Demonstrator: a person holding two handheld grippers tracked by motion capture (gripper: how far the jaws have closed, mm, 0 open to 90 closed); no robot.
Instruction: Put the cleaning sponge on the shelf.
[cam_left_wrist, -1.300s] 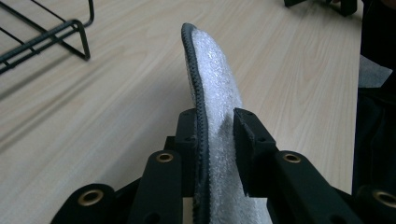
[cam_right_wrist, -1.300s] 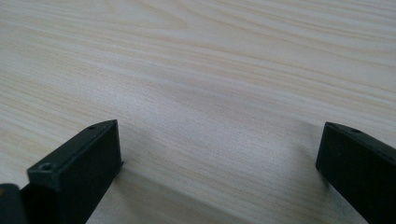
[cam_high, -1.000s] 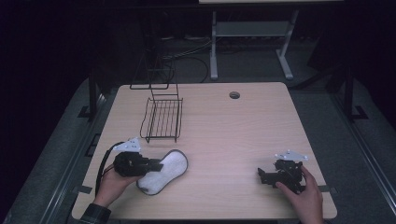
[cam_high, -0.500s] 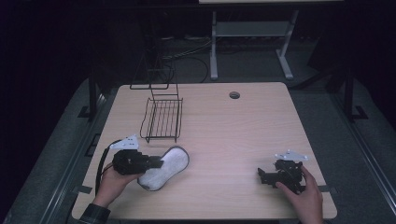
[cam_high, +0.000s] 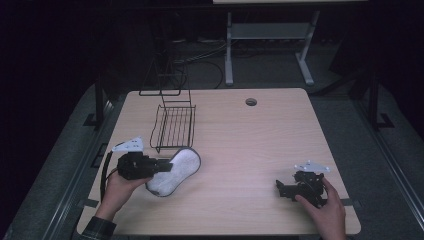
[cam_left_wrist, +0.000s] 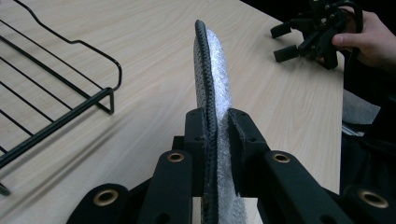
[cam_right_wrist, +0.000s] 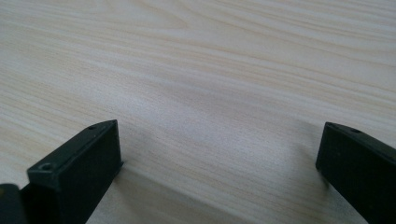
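The left tongs (cam_high: 162, 166) are clamped on the insole (cam_high: 176, 170), held edge-up just near of the wire rack (cam_high: 175, 126). It likely still has to go in. The right tongs (cam_high: 283, 189) rest apart, empty, on the counter (cam_high: 250, 145).

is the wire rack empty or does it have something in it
Empty. In the high view the wire rack shows only bare table through its bars; the insole is outside its near end, clamped in the left gripper.
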